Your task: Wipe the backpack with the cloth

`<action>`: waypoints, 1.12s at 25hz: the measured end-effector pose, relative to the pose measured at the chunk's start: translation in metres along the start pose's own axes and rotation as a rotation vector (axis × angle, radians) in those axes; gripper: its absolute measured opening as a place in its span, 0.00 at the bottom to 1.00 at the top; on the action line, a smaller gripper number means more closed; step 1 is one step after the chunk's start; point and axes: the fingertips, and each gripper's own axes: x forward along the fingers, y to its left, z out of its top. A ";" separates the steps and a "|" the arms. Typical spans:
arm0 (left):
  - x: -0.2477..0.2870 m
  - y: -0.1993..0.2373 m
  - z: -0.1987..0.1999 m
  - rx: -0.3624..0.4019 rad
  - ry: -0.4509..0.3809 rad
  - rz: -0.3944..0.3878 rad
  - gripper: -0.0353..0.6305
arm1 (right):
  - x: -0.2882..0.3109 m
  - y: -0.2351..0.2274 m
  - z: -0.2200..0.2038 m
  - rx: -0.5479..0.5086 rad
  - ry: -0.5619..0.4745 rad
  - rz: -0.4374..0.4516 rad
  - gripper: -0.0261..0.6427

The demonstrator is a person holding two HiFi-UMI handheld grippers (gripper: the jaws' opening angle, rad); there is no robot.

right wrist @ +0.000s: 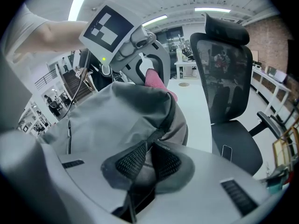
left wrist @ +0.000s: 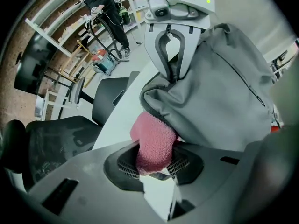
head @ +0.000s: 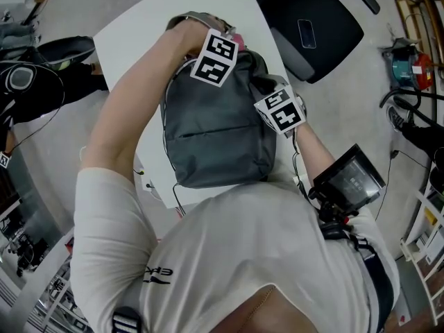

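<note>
A grey backpack (head: 215, 134) lies on the white table (head: 135, 40), right in front of me. My left gripper (left wrist: 154, 164) is shut on a pink cloth (left wrist: 153, 141), which is pressed against the backpack's (left wrist: 224, 92) top edge. In the head view that gripper (head: 220, 47) sits at the bag's far end, with a bit of the cloth (head: 238, 40) showing. My right gripper (right wrist: 148, 158) is shut on a fold of backpack (right wrist: 117, 115) fabric near the top right corner. In the right gripper view the cloth (right wrist: 154, 80) shows past the fold.
A black office chair (head: 312, 16) stands beyond the table's right side and shows again as the chair (right wrist: 224, 73) in the right gripper view. Dark gear (head: 31, 82) lies left of the table. A small screen (head: 350, 179) hangs at my waist. Shelves and cables (head: 409, 103) line the right.
</note>
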 end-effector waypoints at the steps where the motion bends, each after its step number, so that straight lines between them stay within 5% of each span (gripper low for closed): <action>1: 0.000 0.001 0.001 -0.004 -0.004 0.010 0.21 | 0.000 0.000 0.000 0.001 0.001 0.000 0.09; 10: -0.004 0.019 0.001 -0.104 -0.092 0.179 0.21 | 0.003 -0.005 0.000 0.006 -0.013 -0.006 0.09; 18: -0.052 0.051 -0.031 -0.623 -0.319 0.542 0.21 | -0.008 -0.015 0.014 0.018 -0.106 -0.045 0.09; 28: -0.107 -0.002 -0.051 -1.150 -0.551 0.730 0.21 | -0.043 0.000 0.040 0.019 -0.268 -0.074 0.09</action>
